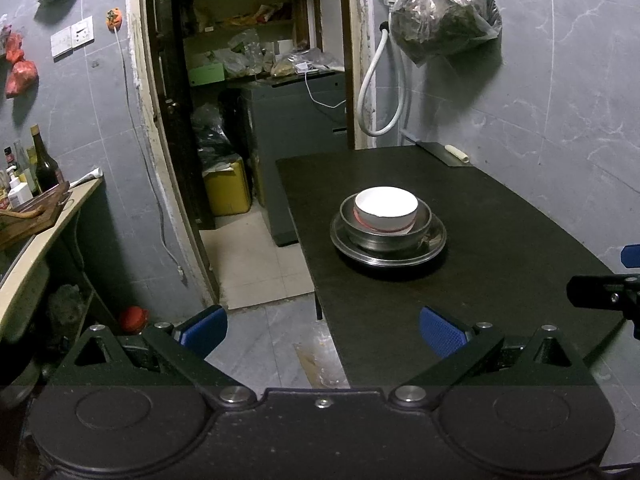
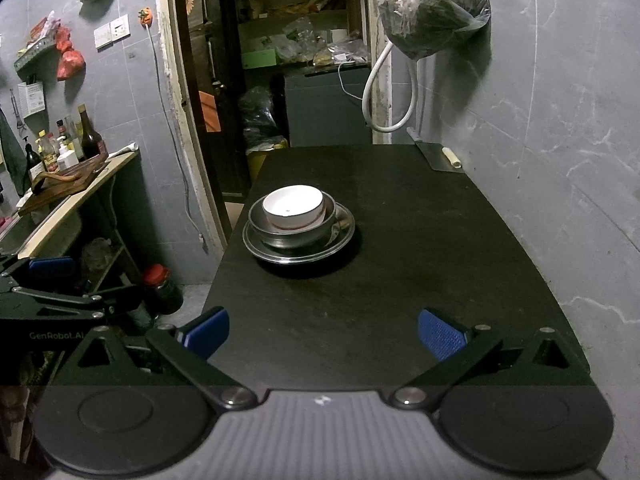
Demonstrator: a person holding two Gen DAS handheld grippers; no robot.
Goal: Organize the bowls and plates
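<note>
A white bowl (image 1: 386, 207) sits inside a steel bowl (image 1: 384, 236), which sits on a steel plate (image 1: 434, 246), stacked on the black table (image 1: 500, 272). The same stack shows in the right wrist view: white bowl (image 2: 293, 205), steel bowl (image 2: 298, 236), steel plate (image 2: 344, 236). My left gripper (image 1: 323, 330) is open and empty, held back over the table's near left edge. My right gripper (image 2: 323, 330) is open and empty above the table's (image 2: 440, 260) near end. The left gripper also shows at the left of the right wrist view (image 2: 52, 268).
A cleaver (image 2: 442, 156) lies at the table's far right corner. A counter (image 2: 72, 196) with bottles and a wooden board stands at the left. A red-capped jar (image 2: 162, 288) stands on the floor. A bag (image 2: 434, 12) hangs on the wall. A doorway opens to a storeroom.
</note>
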